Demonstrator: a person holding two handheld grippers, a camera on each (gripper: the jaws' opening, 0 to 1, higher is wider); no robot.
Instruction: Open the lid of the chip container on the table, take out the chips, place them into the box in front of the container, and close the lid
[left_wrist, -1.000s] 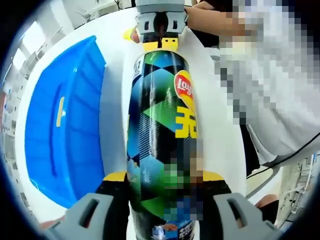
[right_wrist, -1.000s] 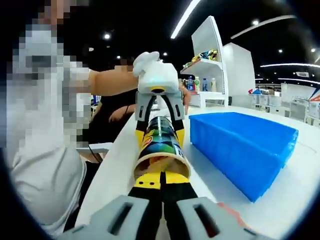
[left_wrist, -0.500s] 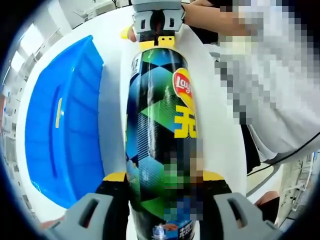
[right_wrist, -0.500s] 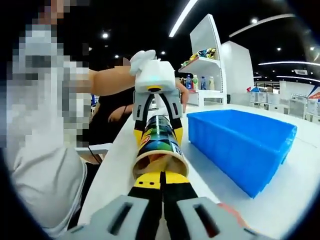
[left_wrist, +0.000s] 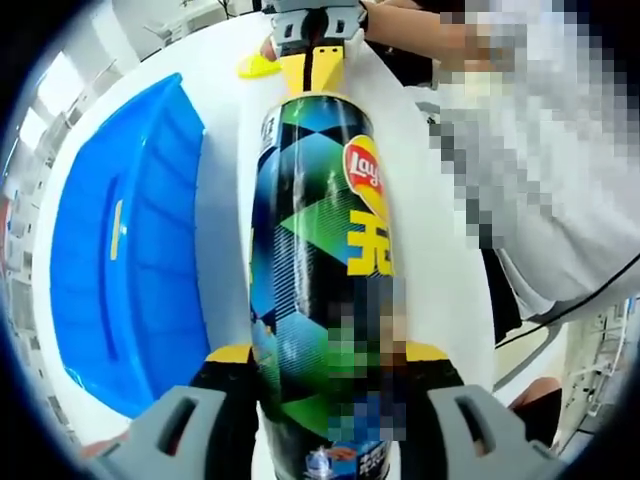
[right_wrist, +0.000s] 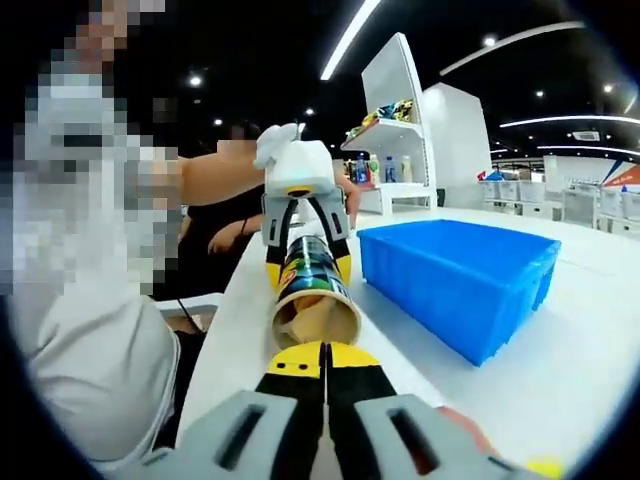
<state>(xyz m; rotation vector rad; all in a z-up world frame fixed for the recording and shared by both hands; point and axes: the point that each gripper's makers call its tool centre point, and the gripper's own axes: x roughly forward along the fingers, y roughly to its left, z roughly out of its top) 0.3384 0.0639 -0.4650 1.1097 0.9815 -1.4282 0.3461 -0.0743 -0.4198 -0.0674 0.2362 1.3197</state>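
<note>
L claw (left_wrist: 325, 400) grips Lay's chip can (left_wrist: 320, 230) lying along its axis, open mouth at 12 o'clock. R claw (right_wrist: 325, 365), clenched on nothing, sits just outside that mouth; blue box (right_wrist: 455, 275) at its 2 o'clock.

Open chip container (left_wrist: 318, 270) lies sideways beside the blue box (left_wrist: 120, 250).

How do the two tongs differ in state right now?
The left tongs are clamped around the body of the tall black-and-green chip container, jaws spread on both sides. The right tongs have their jaws pressed together, and sit just off the container's open mouth, apart from it. Both share yellow-and-black jaws and point along the container.
</note>
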